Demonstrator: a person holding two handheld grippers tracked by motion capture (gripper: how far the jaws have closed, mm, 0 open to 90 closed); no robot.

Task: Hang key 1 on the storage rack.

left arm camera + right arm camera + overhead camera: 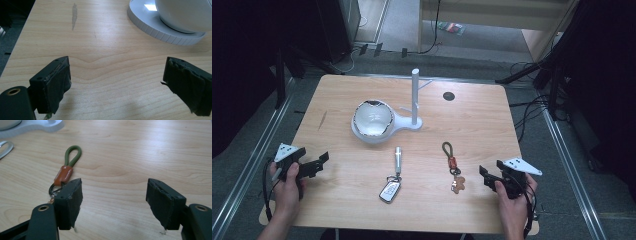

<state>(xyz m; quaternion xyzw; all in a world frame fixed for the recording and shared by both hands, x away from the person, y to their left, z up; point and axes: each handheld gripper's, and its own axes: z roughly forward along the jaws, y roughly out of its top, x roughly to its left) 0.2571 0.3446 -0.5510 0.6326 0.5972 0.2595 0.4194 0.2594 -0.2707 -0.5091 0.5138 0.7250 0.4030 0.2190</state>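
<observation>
From the high view, a wooden table carries a white bowl on a white stand whose upright post rises just right of it; nearer the person a car key lies with its long axis running away from the person, fob at the near end, and to its right a keychain lies the same way, green loop far, brown charm near. The left gripper sits at the near left, the right gripper at the near right beside the charm. In the left gripper view, jaws stand wide apart over bare wood, the stand's base ahead. In the right gripper view, jaws stand wide apart, empty; the keychain runs out from behind the left jaw, loop pointing away
</observation>
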